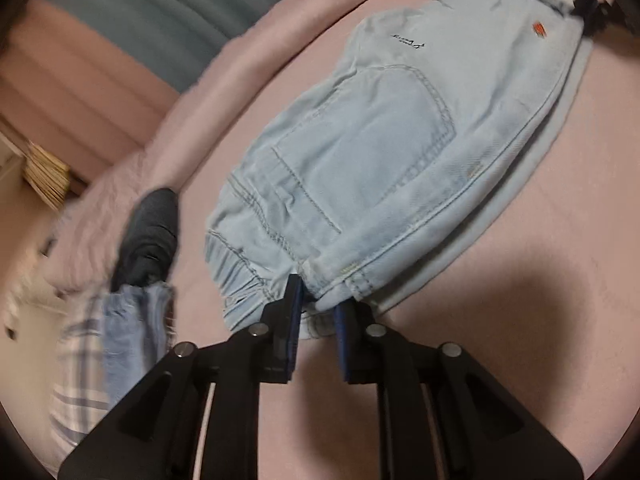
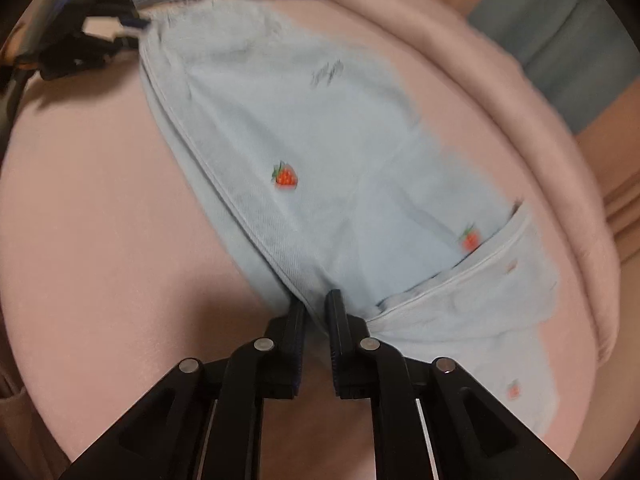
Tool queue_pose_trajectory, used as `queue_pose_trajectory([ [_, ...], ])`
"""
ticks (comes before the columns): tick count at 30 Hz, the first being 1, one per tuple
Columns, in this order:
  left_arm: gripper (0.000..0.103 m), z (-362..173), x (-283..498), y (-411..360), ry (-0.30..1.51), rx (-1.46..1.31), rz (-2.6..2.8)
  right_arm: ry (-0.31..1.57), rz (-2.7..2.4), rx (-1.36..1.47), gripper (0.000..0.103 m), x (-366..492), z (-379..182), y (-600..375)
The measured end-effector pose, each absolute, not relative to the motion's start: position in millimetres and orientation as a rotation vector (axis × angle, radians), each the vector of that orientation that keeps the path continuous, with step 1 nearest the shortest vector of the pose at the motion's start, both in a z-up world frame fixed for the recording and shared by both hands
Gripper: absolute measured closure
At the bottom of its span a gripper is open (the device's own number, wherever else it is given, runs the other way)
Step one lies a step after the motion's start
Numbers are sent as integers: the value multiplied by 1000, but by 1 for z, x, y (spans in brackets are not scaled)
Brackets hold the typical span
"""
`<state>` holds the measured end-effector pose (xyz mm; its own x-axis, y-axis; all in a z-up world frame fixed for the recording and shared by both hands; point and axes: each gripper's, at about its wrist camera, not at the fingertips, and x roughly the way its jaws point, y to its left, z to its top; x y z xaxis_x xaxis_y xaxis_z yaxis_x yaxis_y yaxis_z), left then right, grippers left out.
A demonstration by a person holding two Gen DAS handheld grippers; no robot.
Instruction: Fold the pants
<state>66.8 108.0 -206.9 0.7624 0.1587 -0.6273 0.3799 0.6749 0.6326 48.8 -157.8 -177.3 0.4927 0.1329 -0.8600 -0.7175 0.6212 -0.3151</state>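
Note:
Light blue denim pants (image 1: 384, 152) with a back pocket and small strawberry prints lie folded lengthwise on a pink bed. My left gripper (image 1: 316, 296) is shut on the elastic waistband edge. The pants also show in the right wrist view (image 2: 304, 152). My right gripper (image 2: 316, 304) is shut on the pants' side edge near the leg end. The right gripper shows at the far end of the pants in the left wrist view (image 1: 592, 12). The left gripper shows at the top left of the right wrist view (image 2: 100, 44).
The pink bed cover (image 1: 520, 280) ends in a rolled edge (image 2: 500, 92) beyond the pants. A person's leg with a dark shoe (image 1: 148, 236) and plaid clothing (image 1: 84, 368) stands at the left. A teal and pink wall (image 1: 152, 12) lies behind.

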Motion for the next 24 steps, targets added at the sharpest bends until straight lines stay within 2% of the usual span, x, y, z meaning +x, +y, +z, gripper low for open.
queue_pose_trajectory([
  [1, 75, -204, 64, 109, 716, 839, -121, 918, 570, -715, 91, 41, -178, -161],
  [2, 69, -200, 63, 113, 726, 829, -105, 934, 578, -692, 78, 43, -174, -162],
  [3, 38, -196, 62, 117, 747, 811, -97, 969, 616, -626, 62, 43, -164, -168],
  [4, 0, -191, 61, 125, 779, 765, -94, 984, 644, -561, 54, 42, -154, -175],
  [5, 3, -184, 55, 131, 764, 716, -94, 984, 650, -533, 46, 42, -148, -180],
  [10, 5, -147, 52, 136, 741, 433, -136, 890, 646, -237, 46, 59, -107, -216],
  [14, 4, -124, 69, 92, 697, 214, -282, 880, 555, -41, 46, 101, -119, -225],
  [18, 4, -131, 97, 33, 751, 24, -409, 1089, 489, -67, 47, 116, -181, -217],
  [20, 4, -140, 110, 5, 791, -34, -444, 1043, 518, -74, 47, 108, -174, -219],
  [22, 4, -148, 124, -19, 828, -67, -475, 1067, 549, 59, 47, 113, -156, -236],
  [24, 4, -154, 130, -41, 837, -74, -520, 1011, 544, 169, 47, 125, -138, -258],
])
